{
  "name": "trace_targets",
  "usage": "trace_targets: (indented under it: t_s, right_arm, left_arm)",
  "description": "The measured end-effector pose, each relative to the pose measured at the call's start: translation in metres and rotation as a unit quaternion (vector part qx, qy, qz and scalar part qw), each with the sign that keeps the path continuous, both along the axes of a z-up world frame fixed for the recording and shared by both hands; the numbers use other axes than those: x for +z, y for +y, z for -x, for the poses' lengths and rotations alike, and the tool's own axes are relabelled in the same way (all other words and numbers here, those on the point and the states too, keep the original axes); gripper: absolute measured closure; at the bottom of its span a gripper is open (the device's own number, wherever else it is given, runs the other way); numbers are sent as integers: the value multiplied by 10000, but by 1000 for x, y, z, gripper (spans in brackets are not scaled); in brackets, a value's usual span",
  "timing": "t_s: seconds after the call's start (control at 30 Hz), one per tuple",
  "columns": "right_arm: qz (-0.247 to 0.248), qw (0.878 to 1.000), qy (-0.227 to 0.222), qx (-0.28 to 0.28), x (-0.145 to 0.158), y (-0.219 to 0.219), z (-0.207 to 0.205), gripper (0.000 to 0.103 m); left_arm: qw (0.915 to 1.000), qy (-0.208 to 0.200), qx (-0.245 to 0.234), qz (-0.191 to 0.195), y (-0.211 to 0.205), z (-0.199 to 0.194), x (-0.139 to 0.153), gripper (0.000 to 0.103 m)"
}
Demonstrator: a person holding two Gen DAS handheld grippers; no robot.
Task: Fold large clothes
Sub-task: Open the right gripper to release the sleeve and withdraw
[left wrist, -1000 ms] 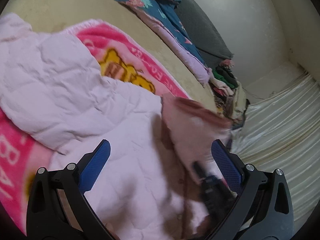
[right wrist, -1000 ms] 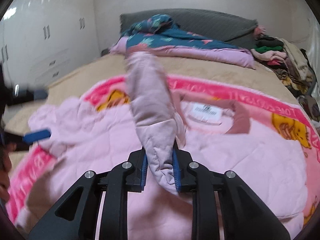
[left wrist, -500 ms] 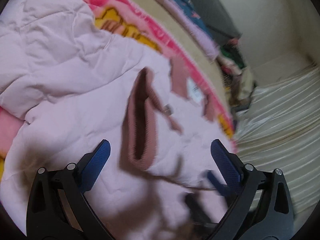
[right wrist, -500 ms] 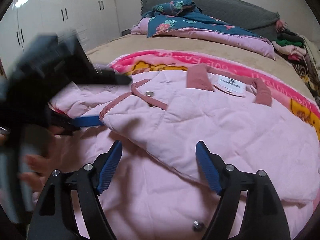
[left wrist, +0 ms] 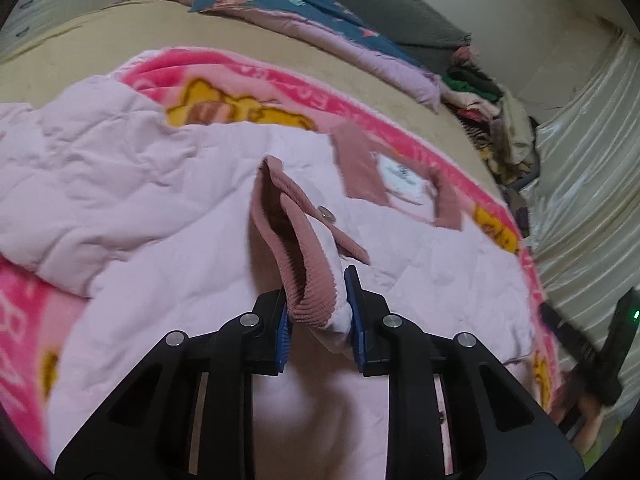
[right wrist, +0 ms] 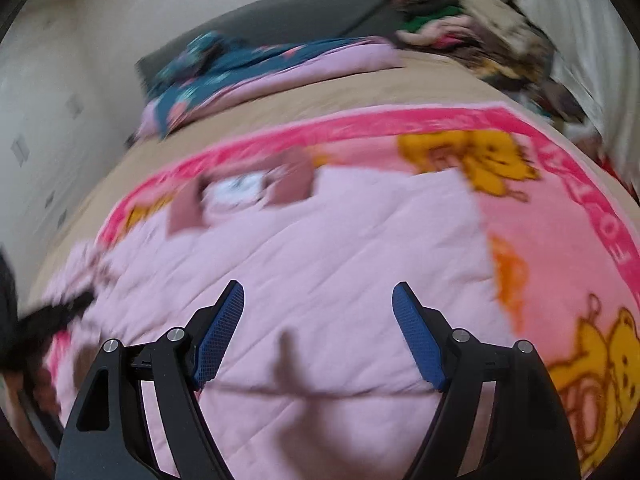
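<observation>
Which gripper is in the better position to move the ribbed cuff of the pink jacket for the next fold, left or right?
Left. The left gripper is closing with the ribbed cuff already between its fingers. The right gripper is open and holds nothing, over the pink jacket.

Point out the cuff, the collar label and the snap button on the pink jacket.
cuff point(left wrist: 316, 300), left wrist view, ribbed band between the claw pads.
collar label point(left wrist: 402, 178), left wrist view, middle of the white tag.
snap button point(left wrist: 327, 213), left wrist view, metal stud on the ribbed trim.
</observation>
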State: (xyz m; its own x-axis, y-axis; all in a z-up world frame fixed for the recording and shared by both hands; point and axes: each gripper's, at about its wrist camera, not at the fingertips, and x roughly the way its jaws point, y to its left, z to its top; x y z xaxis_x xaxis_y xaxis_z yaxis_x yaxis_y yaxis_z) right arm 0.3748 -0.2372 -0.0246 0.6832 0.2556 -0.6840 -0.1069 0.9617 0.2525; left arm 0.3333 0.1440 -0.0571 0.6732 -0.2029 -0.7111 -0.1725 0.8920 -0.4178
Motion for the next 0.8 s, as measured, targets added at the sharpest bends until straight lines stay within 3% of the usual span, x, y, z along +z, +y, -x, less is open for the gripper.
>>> trace_targets:
  t_s: [0.23,0.47,0.63,0.8]
  right_arm:
    - [509,9975,469,-140,-30,-5,-38,27]
    - [337,9944,894,-442,-71,-33,-46,27]
    - [474,9940,867,-478,-72,-29,-44,26]
    - [618,9952,623,-430,-55,-17,-27,18]
  left_arm:
    - [9992,308,63,-234,1,-2,-22,85]
    - [9980,393,-43,-496,-5,-4,-30,75]
    - [9968,401,-65,-693,-9,-5,-30,72]
    - [9950,433,-22,-905,-10,-3,-23,62]
